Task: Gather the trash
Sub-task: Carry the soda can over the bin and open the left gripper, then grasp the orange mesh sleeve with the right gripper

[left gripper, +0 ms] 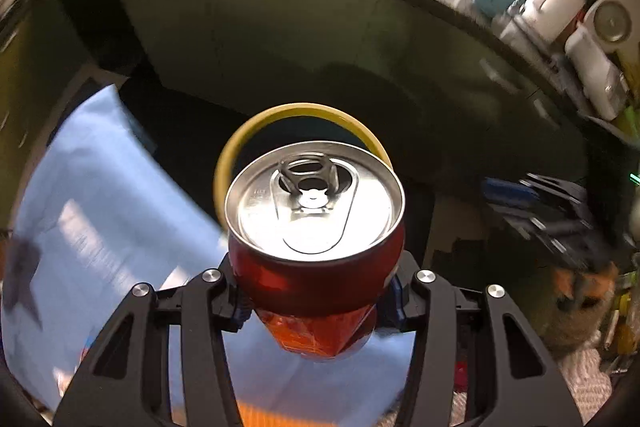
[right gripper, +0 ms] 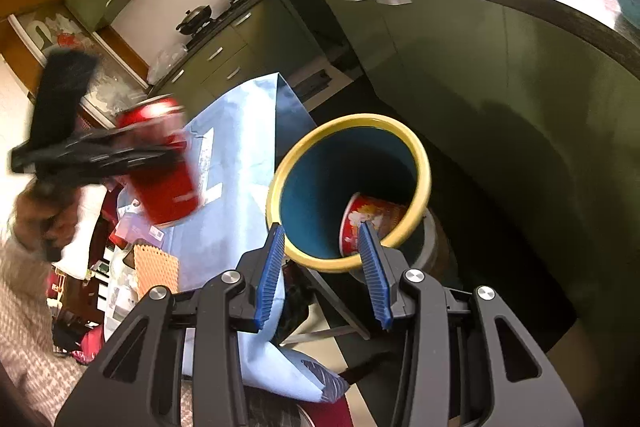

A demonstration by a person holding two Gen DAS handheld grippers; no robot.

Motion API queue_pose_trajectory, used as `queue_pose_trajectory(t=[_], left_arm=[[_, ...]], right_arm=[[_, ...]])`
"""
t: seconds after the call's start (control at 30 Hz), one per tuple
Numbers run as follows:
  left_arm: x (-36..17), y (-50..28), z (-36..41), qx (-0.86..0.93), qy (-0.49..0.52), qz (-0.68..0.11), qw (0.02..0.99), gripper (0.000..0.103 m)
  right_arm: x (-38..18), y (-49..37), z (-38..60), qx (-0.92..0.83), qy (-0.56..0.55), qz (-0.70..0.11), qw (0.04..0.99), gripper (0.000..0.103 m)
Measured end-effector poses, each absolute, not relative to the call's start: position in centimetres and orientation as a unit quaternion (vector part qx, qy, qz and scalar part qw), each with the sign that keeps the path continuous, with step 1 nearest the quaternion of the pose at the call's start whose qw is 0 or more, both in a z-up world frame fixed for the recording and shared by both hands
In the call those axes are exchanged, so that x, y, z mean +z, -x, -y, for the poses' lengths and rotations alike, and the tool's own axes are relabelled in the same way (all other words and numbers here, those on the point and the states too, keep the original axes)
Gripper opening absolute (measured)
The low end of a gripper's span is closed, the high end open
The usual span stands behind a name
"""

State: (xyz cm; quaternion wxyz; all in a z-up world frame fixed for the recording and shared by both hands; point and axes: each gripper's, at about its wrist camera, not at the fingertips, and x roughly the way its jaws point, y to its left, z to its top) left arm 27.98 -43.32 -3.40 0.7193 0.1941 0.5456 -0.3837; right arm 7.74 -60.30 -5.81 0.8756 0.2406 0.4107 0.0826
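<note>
Kitchen; left gripper (left gripper: 316,291) steeply down, can (left gripper: 316,227) clamped.

Readable markings: one large letter only

A white "Z"-shaped character stands on the pale blue bag (right gripper: 224,131), left of and beyond the right claw (right gripper: 324,267); print on the red can (right gripper: 164,163) and noodle cup (right gripper: 372,223) is too blurred to read.

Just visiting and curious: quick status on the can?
Left gripper shut on red can. Right gripper open, empty. Bin holds noodle cup; path clear.

a dented red soda can (left gripper: 316,259), silver top unopened, sits clamped above the yellow-rimmed blue bin (right gripper: 348,187) holding a noodle cup (right gripper: 372,223).
</note>
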Motion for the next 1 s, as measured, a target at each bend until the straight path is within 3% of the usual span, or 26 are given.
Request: queue_pose_trajectory(t=[0.23, 0.33, 0.57, 0.77, 1.0], left_arm=[[-10.1, -30.2, 48.4, -0.371, -0.213, -0.580, 0.693, 0.049], [-10.3, -30.4, 48.4, -0.362, -0.214, -0.583, 0.696, 0.056], [-3.6, -28.4, 44.7, -0.391, -0.194, -0.527, 0.729, 0.065], [3.4, -24.6, 35.5, -0.395, -0.143, -0.464, 0.780, 0.075], [6.0, -19.4, 22.0, -0.302, -0.088, -0.427, 0.848, 0.091]], right_arm=[[-7.9, -7.0, 62.0, 0.074, -0.258, -0.422, 0.866, 0.040], [-8.1, -7.0, 62.1, 0.074, -0.261, -0.423, 0.865, 0.040], [-7.6, -7.7, 60.7, 0.086, -0.252, -0.422, 0.867, 0.040], [-6.6, -9.1, 56.9, 0.126, -0.222, -0.434, 0.864, 0.043], [-4.2, -11.5, 46.9, 0.202, -0.143, -0.473, 0.846, 0.045]])
